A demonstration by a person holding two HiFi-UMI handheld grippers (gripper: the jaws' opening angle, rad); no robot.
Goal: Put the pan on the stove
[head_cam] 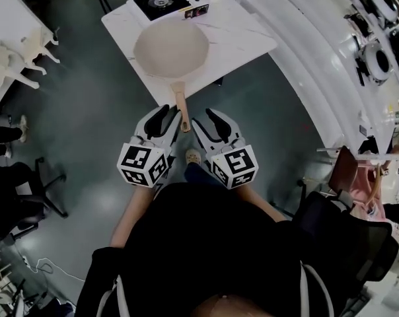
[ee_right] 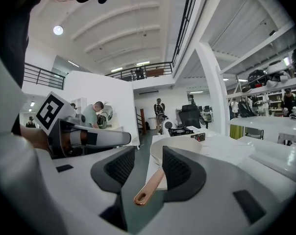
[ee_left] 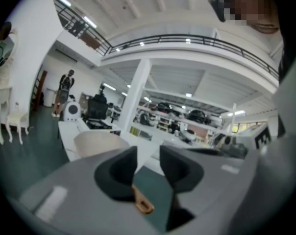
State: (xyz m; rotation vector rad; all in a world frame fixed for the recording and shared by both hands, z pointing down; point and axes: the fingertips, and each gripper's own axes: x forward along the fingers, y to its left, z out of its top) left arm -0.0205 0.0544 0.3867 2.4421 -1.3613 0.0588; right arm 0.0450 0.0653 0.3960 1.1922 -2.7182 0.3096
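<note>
Resting on the table point(head_cam: 249, 41), the pan point(head_cam: 171, 48) sat just short of the stove point(head_cam: 162, 2) at the far end, its handle point(head_cam: 181, 111) overhanging the near edge. Left gripper point(head_cam: 166, 114) and right gripper point(head_cam: 209, 119) flanked the handle tip, jaws of both partly apart, pads off it, nothing held. Judged: no step done yet; grasp, lift and placement all left.

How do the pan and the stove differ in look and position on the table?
The pan is round and cream with a brown handle; the stove is square and black. The pan sits mid-table, its handle jutting over the near edge; the stove sits at the far corner. Both rest on the white table.
</note>
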